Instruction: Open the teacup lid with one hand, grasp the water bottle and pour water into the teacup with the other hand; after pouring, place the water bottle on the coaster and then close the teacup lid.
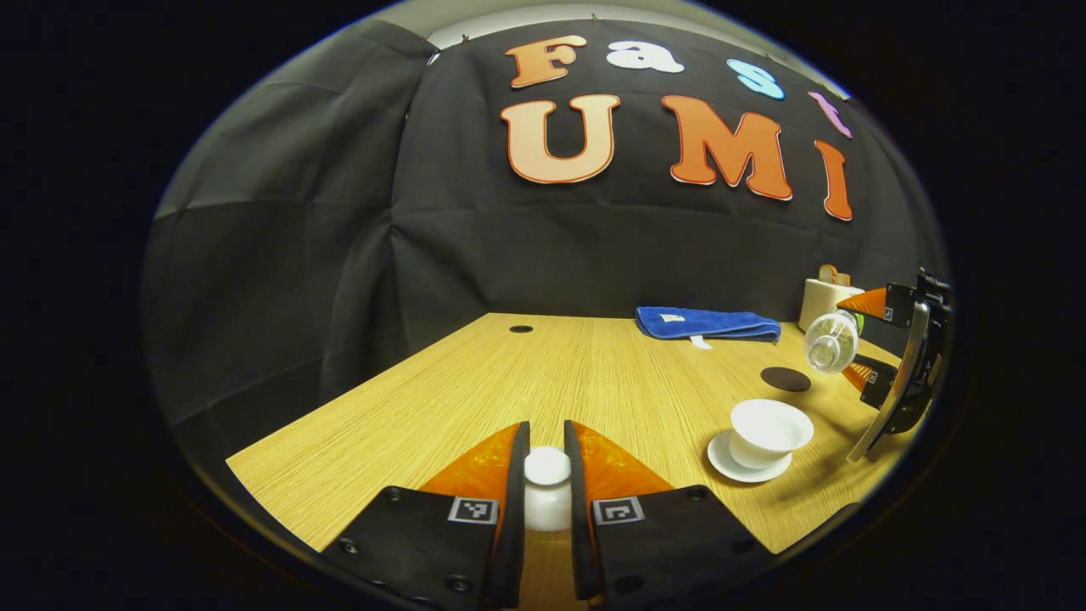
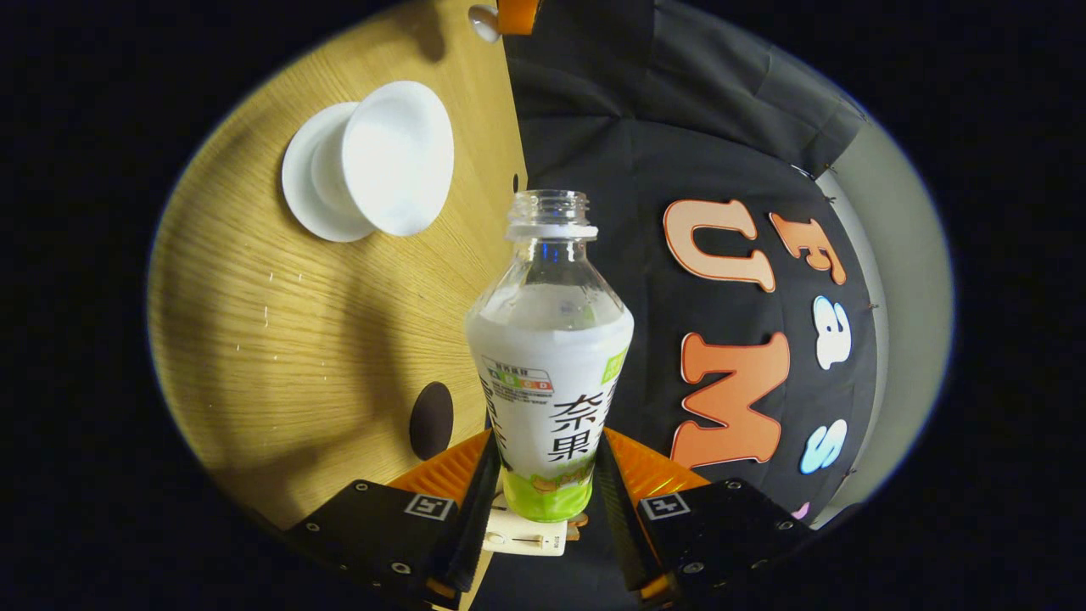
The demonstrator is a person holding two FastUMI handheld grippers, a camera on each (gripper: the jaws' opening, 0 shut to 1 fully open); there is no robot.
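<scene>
Teacup (image 1: 768, 434) stands uncovered on its white saucer (image 1: 747, 467) toward the right of the wooden table (image 1: 475, 399), as seen from the left gripper view; the right gripper view shows the same cup (image 2: 399, 157) with its bowl open to the camera. Whether it holds water yet cannot be determined from either view. The teacup lid (image 1: 547, 488) is off the cup and sits between the fingers of the left gripper (image 1: 547, 475), which are closed against its sides, holding it low over the near edge of the table, well apart from the cup. The right gripper (image 2: 543, 475) is clamped on the lower body of the water bottle (image 2: 550, 356), fingers pressing either side of the label. The bottle is uncapped and tipped over toward horizontal, its mouth directed toward the cup; in the left gripper view the bottle (image 1: 831, 341) hangs above and just to the right of the cup. No stream of water is visible. The dark round coaster (image 1: 785, 378) lies bare on the table behind the cup, with a folded blue cloth (image 1: 708, 323) farther back. Assessment: lid removal and bottle grasp are complete, and pouring is judged to be in hand or about to begin. Outstanding items are completing the pour, setting the bottle on the coaster, and replacing the lid.
</scene>
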